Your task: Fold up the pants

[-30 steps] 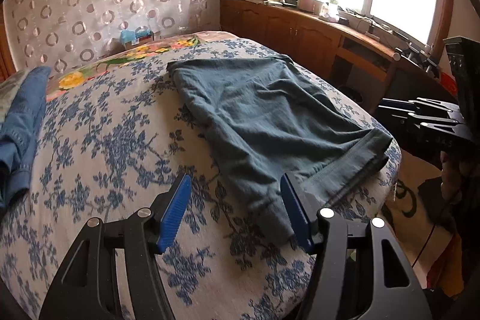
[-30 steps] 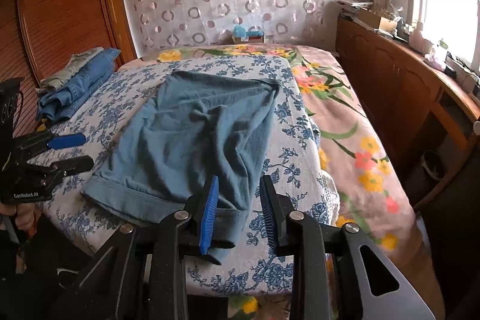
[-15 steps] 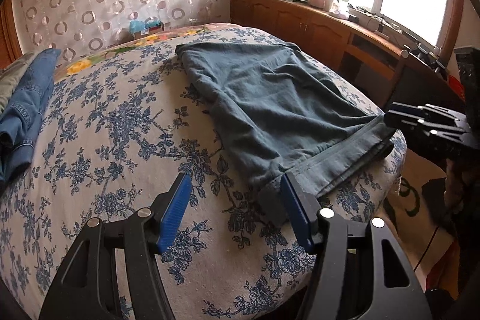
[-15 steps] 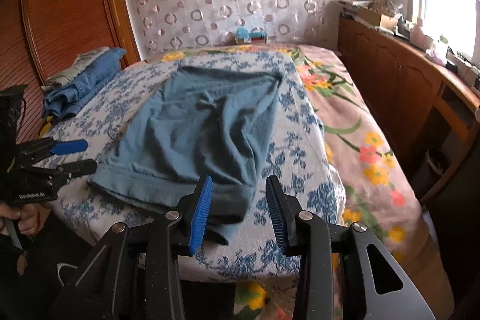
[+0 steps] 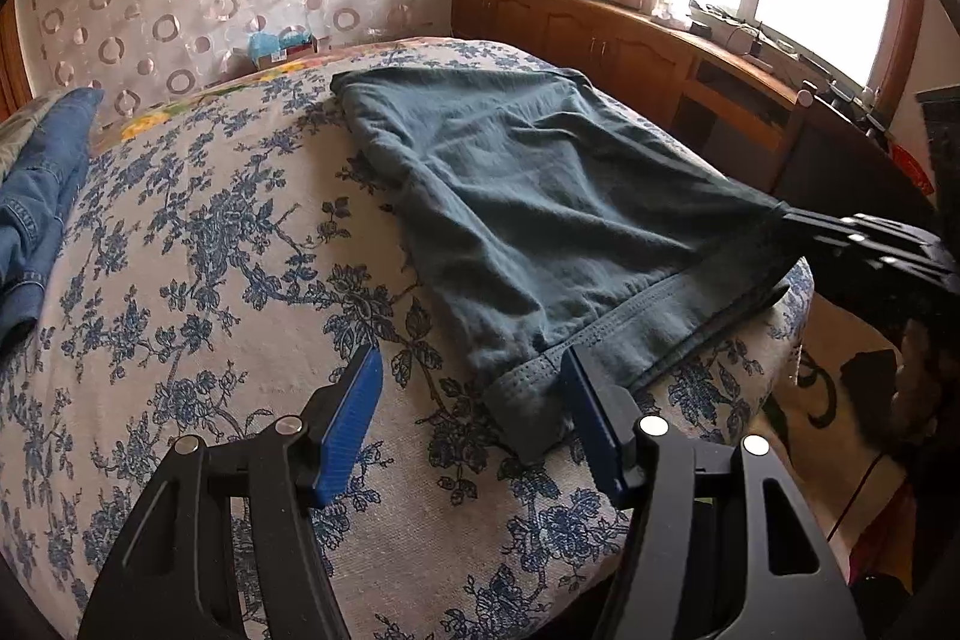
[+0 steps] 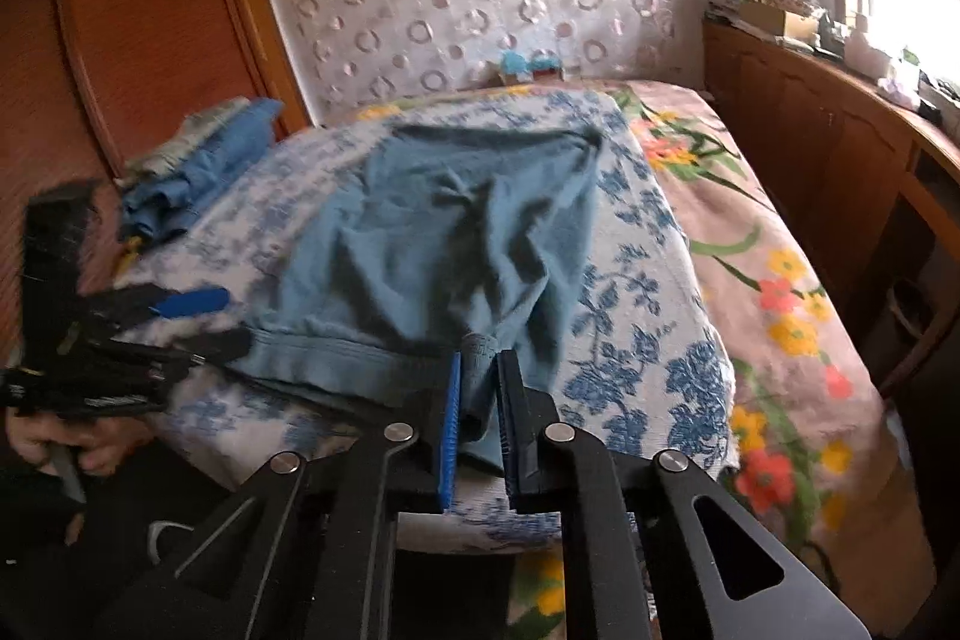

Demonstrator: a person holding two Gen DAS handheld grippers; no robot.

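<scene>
Teal-blue pants (image 5: 540, 196) lie flat on the flowered bed, their hem toward me. In the right wrist view my right gripper (image 6: 480, 364) has its jaws closing, and the pads pinch the hem's right corner, bunching the pants (image 6: 432, 232) a little. From the left wrist view the right gripper (image 5: 840, 232) shows at that far corner. My left gripper (image 5: 471, 370) stands open at the hem's left corner, which lies between its fingers beside the right pad, unpressed. The left gripper (image 6: 180, 322) also shows in the right wrist view, in a hand.
A white bedcover with blue flowers (image 5: 210, 250) covers the bed. A stack of folded jeans (image 5: 36, 196) lies at the left side near the wooden headboard (image 6: 150, 28). Wooden cabinets (image 5: 600, 34) with clutter run under the window on the right.
The right gripper has shut on the hem's right corner and the cloth has bunched there. The left gripper has come nearer, so the hem's left corner now lies between its fingers.
</scene>
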